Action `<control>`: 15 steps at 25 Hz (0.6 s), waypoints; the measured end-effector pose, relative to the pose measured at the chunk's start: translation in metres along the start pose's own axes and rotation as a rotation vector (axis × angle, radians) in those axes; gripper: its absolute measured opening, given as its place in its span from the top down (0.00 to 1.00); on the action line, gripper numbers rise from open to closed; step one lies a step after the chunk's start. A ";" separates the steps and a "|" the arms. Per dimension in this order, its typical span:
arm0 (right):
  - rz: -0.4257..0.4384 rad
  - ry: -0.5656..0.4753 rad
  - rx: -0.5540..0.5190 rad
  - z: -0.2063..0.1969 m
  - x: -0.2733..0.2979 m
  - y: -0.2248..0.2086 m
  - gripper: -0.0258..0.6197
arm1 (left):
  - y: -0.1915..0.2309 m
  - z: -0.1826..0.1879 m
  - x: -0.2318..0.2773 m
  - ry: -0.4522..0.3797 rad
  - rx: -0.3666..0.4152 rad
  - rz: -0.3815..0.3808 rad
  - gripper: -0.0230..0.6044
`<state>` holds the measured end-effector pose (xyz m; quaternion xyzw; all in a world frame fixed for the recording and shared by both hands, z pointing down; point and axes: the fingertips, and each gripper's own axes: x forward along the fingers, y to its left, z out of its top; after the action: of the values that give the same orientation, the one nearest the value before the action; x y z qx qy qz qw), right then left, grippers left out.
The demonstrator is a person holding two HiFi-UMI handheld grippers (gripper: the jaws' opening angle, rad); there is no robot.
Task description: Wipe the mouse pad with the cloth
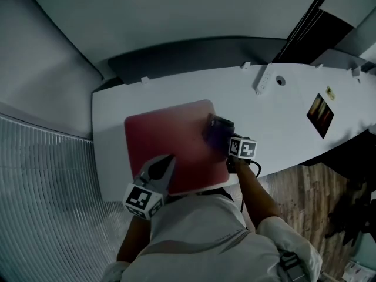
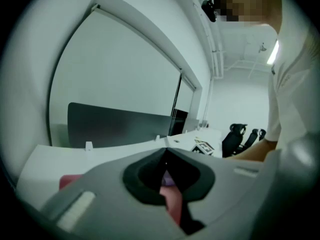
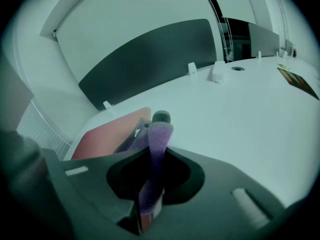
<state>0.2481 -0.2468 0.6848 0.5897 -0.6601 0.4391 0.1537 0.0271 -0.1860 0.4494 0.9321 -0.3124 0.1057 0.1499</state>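
Observation:
The red mouse pad (image 1: 167, 140) lies flat on the white table (image 1: 282, 122). My right gripper (image 1: 222, 137) is at the pad's right edge, shut on a crumpled purple cloth (image 1: 214, 128) that rests on the pad. In the right gripper view the cloth (image 3: 159, 136) stands up between the jaws, with the pad (image 3: 107, 134) behind to the left. My left gripper (image 1: 169, 159) lies over the pad's near edge with its jaws shut, tips down on the pad. In the left gripper view its tips (image 2: 165, 152) meet, and a strip of pad (image 2: 172, 201) shows through the gap.
A white power strip (image 1: 262, 80) and a round cable hole (image 1: 280, 81) sit at the table's far right. A dark card (image 1: 320, 115) lies further right. A dark divider panel (image 1: 194, 54) runs along the back edge. Office chairs (image 2: 245, 134) stand beyond the table.

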 end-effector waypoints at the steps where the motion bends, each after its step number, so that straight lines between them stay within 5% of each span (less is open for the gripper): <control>1: -0.016 -0.010 0.012 0.002 -0.004 -0.007 0.89 | 0.000 0.001 0.002 -0.003 0.003 -0.006 0.96; 7: 0.011 -0.132 -0.034 0.027 -0.046 0.018 0.89 | 0.015 -0.001 -0.011 -0.004 0.006 -0.001 0.96; 15: 0.400 -0.117 -0.286 0.028 -0.052 0.222 0.89 | 0.060 -0.012 -0.080 -0.046 -0.009 0.100 0.96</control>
<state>0.0673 -0.2528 0.5429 0.4442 -0.8269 0.3280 0.1069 -0.0740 -0.1837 0.4500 0.9167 -0.3626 0.0903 0.1415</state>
